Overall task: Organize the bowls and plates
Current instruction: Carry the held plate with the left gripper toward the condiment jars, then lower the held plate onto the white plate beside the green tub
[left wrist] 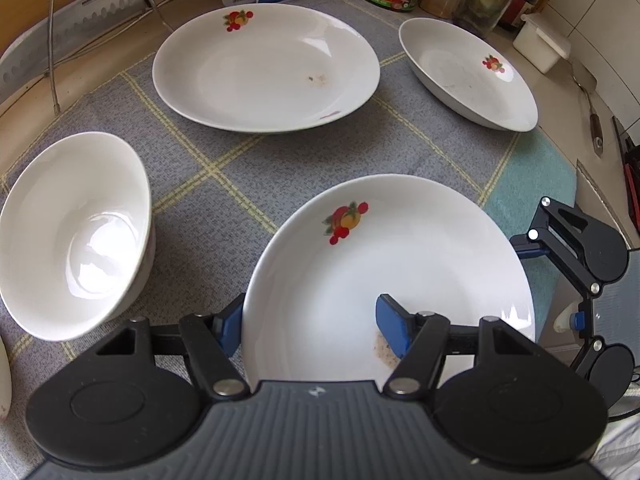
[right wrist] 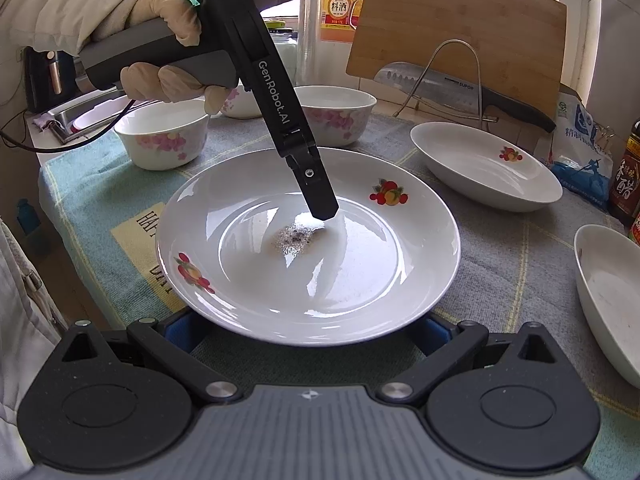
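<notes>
Plates number three on the checked cloth point(left wrist: 224, 168) in the left wrist view, plus one plain bowl point(left wrist: 76, 236) left of the near plate point(left wrist: 400, 264). Behind it lie the middle plate point(left wrist: 266, 68) and right plate point(left wrist: 468, 72). The left gripper point(left wrist: 316, 326) straddles the near plate's rim, jaws parted. The right gripper point(right wrist: 304, 330) gapes wide, holding nothing.
</notes>
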`<state>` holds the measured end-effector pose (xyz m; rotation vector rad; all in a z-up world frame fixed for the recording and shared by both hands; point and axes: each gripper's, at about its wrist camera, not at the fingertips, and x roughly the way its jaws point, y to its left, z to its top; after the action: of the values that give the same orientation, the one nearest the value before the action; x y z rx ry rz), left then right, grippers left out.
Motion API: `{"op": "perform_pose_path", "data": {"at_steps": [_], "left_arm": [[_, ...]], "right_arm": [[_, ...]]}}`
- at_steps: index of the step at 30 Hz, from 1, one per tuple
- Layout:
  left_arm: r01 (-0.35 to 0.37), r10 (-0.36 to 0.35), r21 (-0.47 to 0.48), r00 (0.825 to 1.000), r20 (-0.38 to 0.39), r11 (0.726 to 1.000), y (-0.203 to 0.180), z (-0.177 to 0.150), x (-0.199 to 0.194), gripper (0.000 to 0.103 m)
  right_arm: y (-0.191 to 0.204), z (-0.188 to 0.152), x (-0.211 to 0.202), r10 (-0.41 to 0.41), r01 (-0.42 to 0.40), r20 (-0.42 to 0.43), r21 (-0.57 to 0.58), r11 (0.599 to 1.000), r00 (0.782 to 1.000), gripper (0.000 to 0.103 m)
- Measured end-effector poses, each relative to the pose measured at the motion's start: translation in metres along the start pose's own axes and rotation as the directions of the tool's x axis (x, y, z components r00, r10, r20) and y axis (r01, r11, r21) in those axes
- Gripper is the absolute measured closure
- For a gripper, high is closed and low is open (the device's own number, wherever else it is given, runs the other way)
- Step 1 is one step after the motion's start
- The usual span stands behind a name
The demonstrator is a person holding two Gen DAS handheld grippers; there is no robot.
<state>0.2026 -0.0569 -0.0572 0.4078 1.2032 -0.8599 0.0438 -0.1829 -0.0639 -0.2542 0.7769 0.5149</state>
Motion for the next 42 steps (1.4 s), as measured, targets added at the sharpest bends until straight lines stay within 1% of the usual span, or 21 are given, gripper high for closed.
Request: {"op": "perform_pose_path", "data": {"at_steps": [6, 13, 25, 35, 42], "left_arm": [[0.003, -0.003, 0.023, 1.0, -0.01, 1.0, -0.003, 0.003, 0.002, 0.034], [0.011, -0.01, 0.025, 1.0, -0.017, 1.0, -0.002, 0.003, 0.003, 0.034], [0.018, -0.018, 0.011, 1.0, 0.001, 1.0, -0.006, 0.005, -0.002, 0.034], [0.021, -0.022, 0.015, 1.0, 0.023, 1.0, -0.016, 0.016, -0.009, 0.034], [0.025, -0.026, 0.026, 0.999, 0.039, 0.999, -0.029, 0.031, -0.009, 0.034]], "right_arm": [[0.0, 0.002, 0.001, 0.001, -0.001, -0.013, -0.001, 1.0, 1.0, 0.0], [-0.001, 0.004, 0.002, 0.007, -0.007, -0.036, -0.002, 1.0, 0.999, 0.0], [-0.006, 0.005, -0.003, 0.018, -0.019, -0.049, -0.007, 1.0, 0.999, 0.0], [-0.017, 0.005, -0.017, 0.019, -0.019, -0.041, -0.005, 1.0, 0.999, 0.0], [-0.031, 0.004, -0.029, 0.015, -0.015, -0.044, 0.006, 1.0, 0.999, 0.0]]}}
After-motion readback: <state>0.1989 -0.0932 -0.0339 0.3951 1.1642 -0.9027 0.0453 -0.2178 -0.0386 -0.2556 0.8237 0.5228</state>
